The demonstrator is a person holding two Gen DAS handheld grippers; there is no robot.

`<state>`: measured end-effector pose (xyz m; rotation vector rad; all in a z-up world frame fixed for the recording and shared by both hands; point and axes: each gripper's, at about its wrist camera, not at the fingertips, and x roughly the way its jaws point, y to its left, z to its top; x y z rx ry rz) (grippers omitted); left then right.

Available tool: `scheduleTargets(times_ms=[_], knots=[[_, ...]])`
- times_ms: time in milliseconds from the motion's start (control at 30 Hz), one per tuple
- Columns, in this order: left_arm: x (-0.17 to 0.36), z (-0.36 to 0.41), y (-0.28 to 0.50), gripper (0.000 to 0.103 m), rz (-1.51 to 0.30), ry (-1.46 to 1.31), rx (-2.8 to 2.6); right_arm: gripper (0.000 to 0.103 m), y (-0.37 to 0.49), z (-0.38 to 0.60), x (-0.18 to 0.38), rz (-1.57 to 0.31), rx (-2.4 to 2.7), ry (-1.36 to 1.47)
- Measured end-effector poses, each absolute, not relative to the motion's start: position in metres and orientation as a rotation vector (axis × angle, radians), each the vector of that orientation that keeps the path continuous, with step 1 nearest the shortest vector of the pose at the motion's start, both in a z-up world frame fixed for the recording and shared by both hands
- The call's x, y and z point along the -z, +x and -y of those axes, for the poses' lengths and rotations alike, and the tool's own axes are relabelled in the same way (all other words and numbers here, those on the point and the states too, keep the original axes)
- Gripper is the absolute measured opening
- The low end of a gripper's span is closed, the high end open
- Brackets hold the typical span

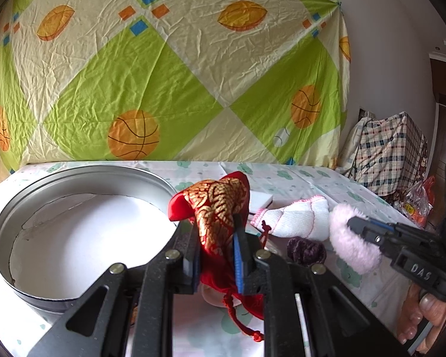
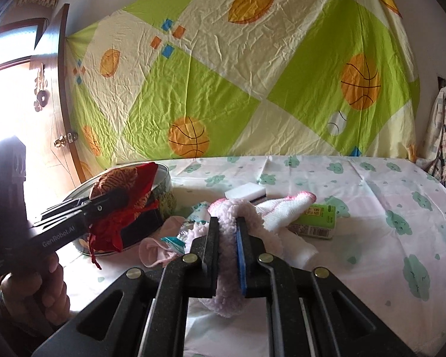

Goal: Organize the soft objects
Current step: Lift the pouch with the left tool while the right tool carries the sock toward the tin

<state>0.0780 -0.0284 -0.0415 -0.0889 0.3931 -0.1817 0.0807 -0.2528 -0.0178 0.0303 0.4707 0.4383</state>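
Red-gold brocade pouch (image 1: 215, 208) | left fingers (image 1: 217, 238) clamp it | right fingers (image 2: 227, 238) pinch fluffy pink pad (image 2: 232, 223)

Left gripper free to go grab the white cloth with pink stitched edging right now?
Probably not: the left gripper is shut on the red and gold drawstring pouch. The white cloth with pink stitched edging lies uncovered; the pouch must go first.

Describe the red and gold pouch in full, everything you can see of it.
The red and gold pouch is a soft drawstring bag of shiny red fabric with woven gold patterning on one face. The left gripper is shut on its middle, so it hangs crumpled and folded, lifted off the table. Its red cord dangles below. It hangs beside the rim of the round metal tin; whether they touch is unclear.
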Motion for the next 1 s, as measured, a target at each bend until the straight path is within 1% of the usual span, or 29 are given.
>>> scheduleTargets(times_ms=[467,1000], knots=[[0.042,0.002,0.073,0.015,-0.360,-0.092,0.105,0.011,0.090,0.217,0.004,-0.343,-0.477,0.035],[0.041,-0.023,0.065,0.015,-0.325,-0.091,0.040,0.011,0.095,0.177,0.008,-0.306,-0.532,0.025]])
